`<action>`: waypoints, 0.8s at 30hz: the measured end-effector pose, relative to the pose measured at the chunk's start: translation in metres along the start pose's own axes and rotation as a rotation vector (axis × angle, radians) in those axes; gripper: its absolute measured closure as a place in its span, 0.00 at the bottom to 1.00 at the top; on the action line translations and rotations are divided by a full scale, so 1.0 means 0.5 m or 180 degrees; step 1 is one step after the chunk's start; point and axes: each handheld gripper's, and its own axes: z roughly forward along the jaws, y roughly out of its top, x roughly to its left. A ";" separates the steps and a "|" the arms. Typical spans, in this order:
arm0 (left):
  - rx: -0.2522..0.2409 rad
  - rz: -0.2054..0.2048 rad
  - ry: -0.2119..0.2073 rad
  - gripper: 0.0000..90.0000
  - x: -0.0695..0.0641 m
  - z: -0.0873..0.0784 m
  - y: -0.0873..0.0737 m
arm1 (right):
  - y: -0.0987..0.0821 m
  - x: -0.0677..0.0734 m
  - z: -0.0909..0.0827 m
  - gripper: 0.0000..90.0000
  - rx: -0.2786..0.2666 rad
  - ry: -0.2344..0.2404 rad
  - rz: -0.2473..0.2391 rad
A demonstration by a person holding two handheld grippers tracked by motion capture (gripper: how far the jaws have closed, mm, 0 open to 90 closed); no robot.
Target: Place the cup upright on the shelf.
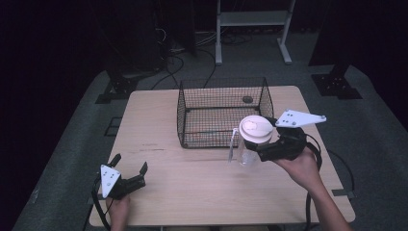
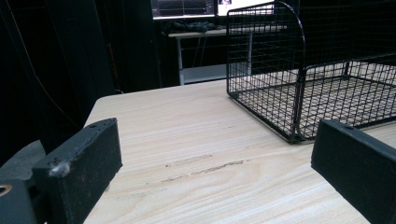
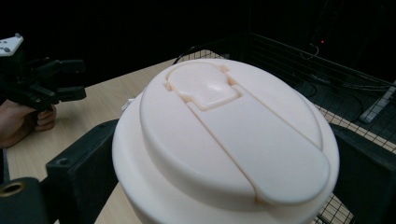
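The right gripper [image 1: 262, 147] is clamped on the lidded cup [image 1: 254, 137] and holds it above the table [image 1: 202, 192], just outside the wire basket [image 1: 222, 113] near its front right corner — lifted, but by my reading not yet placed inside. The left gripper [image 1: 130, 169] rests near the table's front left corner, jaws apart. No readable writing anywhere — the lid [image 3: 229, 130] is plain.

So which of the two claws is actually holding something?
The right claw: its jaws grip a clear cup with a cream lid beside the wire basket. The left claw is open.
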 end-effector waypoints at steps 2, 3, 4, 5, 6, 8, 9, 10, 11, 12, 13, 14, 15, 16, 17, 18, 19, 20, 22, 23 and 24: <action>0.0000 -0.0013 0.0000 0.01 0.001 0.000 0.000 | 0.010 -0.005 0.002 0.05 0.0010 0.0024 0.0022; 0.0000 -0.0018 0.0000 0.01 0.001 0.000 0.000 | 0.015 -0.008 0.004 0.05 0.0010 0.0022 0.0017; -0.0005 -0.0021 0.0000 0.01 0.001 0.000 0.000 | 0.020 -0.010 0.005 0.05 0.0010 0.0014 0.0009; -0.0005 -0.0019 0.0001 0.01 0.001 0.000 0.000 | 0.023 -0.012 0.006 0.05 0.0012 0.0013 0.0009; -0.0006 -0.0016 -0.0001 0.01 0.001 0.000 0.000 | 0.027 -0.015 0.007 0.05 0.0008 0.0008 0.0017; -0.0006 -0.0009 0.0001 0.01 0.000 0.000 0.000 | 0.036 -0.021 0.009 0.05 0.0005 0.0015 0.0041; -0.0006 -0.0012 0.0000 0.01 0.000 0.000 0.000 | 0.040 -0.024 0.010 0.05 0.0002 0.0018 0.0042; -0.0003 -0.0010 -0.0001 0.01 0.001 0.000 0.000 | 0.043 -0.026 0.011 0.05 0.0006 0.0020 0.0044; -0.0003 -0.0009 -0.0001 0.01 0.001 0.000 0.000 | 0.048 -0.028 0.012 0.05 0.0002 0.0020 0.0045; -0.0002 -0.0011 -0.0002 0.01 0.002 0.000 0.000 | 0.056 -0.033 0.013 0.05 0.0000 0.0019 0.0036; -0.0003 -0.0016 -0.0004 0.01 0.002 0.000 0.000 | 0.056 -0.033 0.013 0.05 0.0000 0.0019 0.0036; -0.0003 -0.0012 -0.0004 0.01 0.001 0.000 0.000 | 0.060 -0.035 0.014 0.05 0.0002 0.0015 0.0034; 0.0000 -0.0004 0.0000 0.01 0.001 0.000 0.000 | 0.064 -0.037 0.016 0.05 0.0002 0.0015 0.0042; 0.0000 -0.0001 0.0002 0.01 0.000 0.000 0.000 | 0.068 -0.041 0.018 0.05 -0.0001 0.0016 0.0039; 0.0000 0.0001 0.0002 0.01 0.000 0.000 0.000 | 0.071 -0.042 0.019 0.05 0.0004 0.0015 0.0038; 0.0000 0.0003 0.0003 0.01 0.000 0.000 0.000 | 0.077 -0.046 0.023 0.05 0.0011 0.0002 0.0039; -0.0001 0.0000 0.0002 0.01 0.000 0.000 0.000 | 0.080 -0.048 0.024 0.05 0.0018 -0.0001 0.0036; -0.0001 0.0000 0.0002 0.01 0.000 0.000 0.000 | 0.083 -0.049 0.025 0.05 0.0008 -0.0004 0.0037; 0.0000 -0.0003 0.0000 0.01 0.001 0.000 0.000 | 0.087 -0.052 0.027 0.05 0.0006 -0.0005 0.0028; 0.0000 -0.0003 0.0002 0.01 0.000 0.000 0.000 | 0.090 -0.054 0.028 0.05 0.0004 -0.0007 0.0035; -0.0002 -0.0002 0.0002 0.01 0.000 0.000 0.000 | 0.097 -0.057 0.030 0.05 -0.0002 -0.0008 0.0025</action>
